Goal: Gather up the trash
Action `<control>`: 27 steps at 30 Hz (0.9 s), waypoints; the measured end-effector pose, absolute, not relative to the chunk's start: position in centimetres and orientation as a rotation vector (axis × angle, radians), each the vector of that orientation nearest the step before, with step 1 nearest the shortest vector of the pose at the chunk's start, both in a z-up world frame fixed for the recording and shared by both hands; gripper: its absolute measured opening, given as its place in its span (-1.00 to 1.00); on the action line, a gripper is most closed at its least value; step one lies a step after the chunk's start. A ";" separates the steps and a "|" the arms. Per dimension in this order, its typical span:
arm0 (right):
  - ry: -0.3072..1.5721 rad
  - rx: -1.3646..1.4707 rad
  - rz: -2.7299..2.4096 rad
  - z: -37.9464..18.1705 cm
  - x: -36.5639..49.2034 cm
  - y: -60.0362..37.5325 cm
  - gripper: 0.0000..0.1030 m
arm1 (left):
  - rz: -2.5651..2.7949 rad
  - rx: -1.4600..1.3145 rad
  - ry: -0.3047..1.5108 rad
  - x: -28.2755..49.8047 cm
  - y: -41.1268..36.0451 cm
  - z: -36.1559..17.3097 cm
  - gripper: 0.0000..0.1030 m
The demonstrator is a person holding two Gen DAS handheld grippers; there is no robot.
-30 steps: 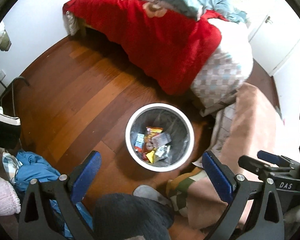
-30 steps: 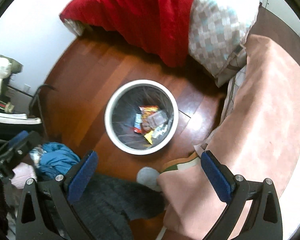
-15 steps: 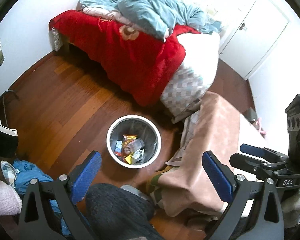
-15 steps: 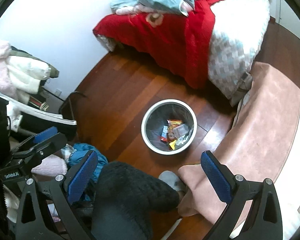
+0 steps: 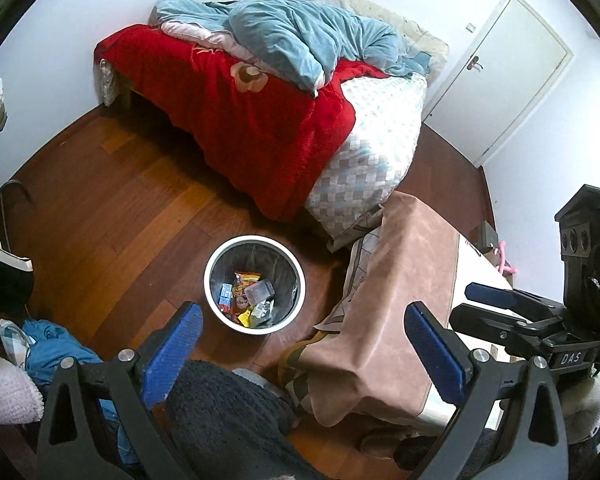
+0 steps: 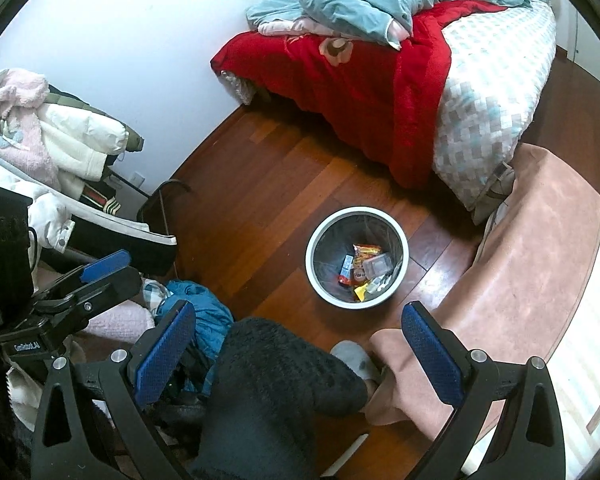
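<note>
A round white-rimmed trash bin (image 5: 208, 280) stands on the wooden floor, also in the right wrist view (image 6: 310, 258). Several wrappers (image 5: 249, 295) lie inside it, seen in the right wrist view too (image 6: 364, 268). My left gripper (image 5: 304, 344) is open and empty, held high above the bin and slightly near of it. My right gripper (image 6: 298, 346) is open and empty, high above the floor, with the bin below and ahead. The right gripper shows at the right of the left wrist view (image 5: 496, 308); the left one shows at the left of the right wrist view (image 6: 100, 272).
A bed (image 5: 260, 120) with red and blue blankets stands behind the bin. A table under a pink-brown cloth (image 5: 396, 304) is right of the bin. Clothes (image 6: 48, 140) pile up at the left. A dark fuzzy leg and grey slipper (image 6: 352, 354) are below me. A white door (image 5: 508, 72) is back right.
Both grippers have risen and pulled back from the bin, which now looks much smaller. More of the bed, door and clothes pile has come into view. Both stay open.
</note>
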State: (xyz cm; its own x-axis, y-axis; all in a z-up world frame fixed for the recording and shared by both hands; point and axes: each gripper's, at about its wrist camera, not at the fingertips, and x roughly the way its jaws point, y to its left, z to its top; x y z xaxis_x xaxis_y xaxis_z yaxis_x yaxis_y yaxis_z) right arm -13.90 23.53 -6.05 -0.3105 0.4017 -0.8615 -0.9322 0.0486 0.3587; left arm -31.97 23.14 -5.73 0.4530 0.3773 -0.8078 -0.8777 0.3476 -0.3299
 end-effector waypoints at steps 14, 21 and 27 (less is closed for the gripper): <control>1.204 -0.670 1.520 -6.5 -14.6 24.2 1.00 | 0.933 -0.873 0.704 -32.0 22.7 -6.5 1.00; 1.211 -0.688 1.512 -7.2 -14.5 24.5 1.00 | 0.936 -0.884 0.719 -31.9 23.0 -7.4 1.00; 1.220 -0.700 1.500 -7.9 -14.2 24.7 1.00 | 0.934 -0.889 0.734 -31.8 23.2 -8.0 1.00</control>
